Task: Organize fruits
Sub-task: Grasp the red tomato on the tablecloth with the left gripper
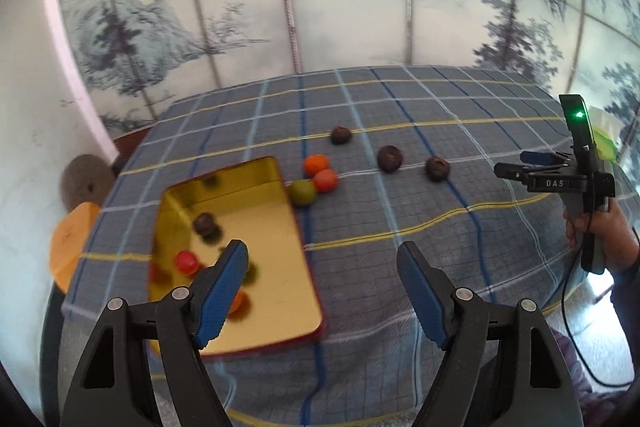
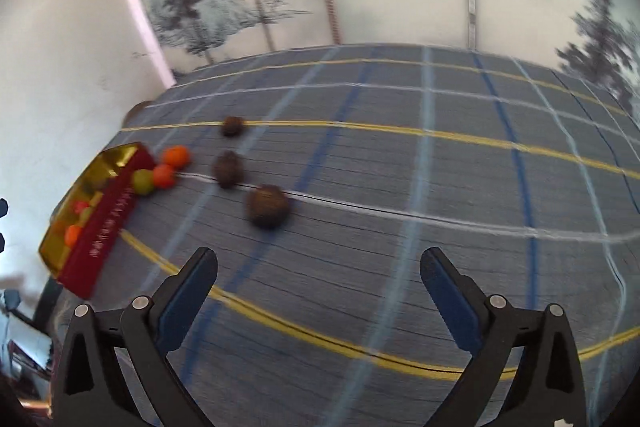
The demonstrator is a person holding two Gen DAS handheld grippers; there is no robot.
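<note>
Already several fruits lie in the gold tray (image 1: 256, 211): a dark brown one (image 1: 205, 223), a red one (image 1: 186, 261), an orange one half hidden behind a finger, and perhaps a greenish one, though blur makes that hard to call. Just beside the tray's far corner sit two orange fruits (image 1: 316, 165) and a green fruit (image 1: 303, 191), bunched and touching. Farther out on the checked tablecloth (image 1: 440, 227) three brown fruits (image 2: 267, 206) wait in a loose row, apart from one another.

Over the tray's near end the left gripper (image 1: 322, 275) hangs with its jaws wide and nothing between them. The right gripper (image 2: 319, 281), held in a hand (image 1: 596, 227) at the table's right side, also stands wide and empty, aimed toward the nearest brown fruit.

These fruits are round and the cloth is rumpled, so a clumsy closing could nudge one and send it rolling toward the edge. The bunched three are the trickier lot; grabbing one may knock its neighbours. A drop onto the smooth tray may set a fruit rolling inside it.
</note>
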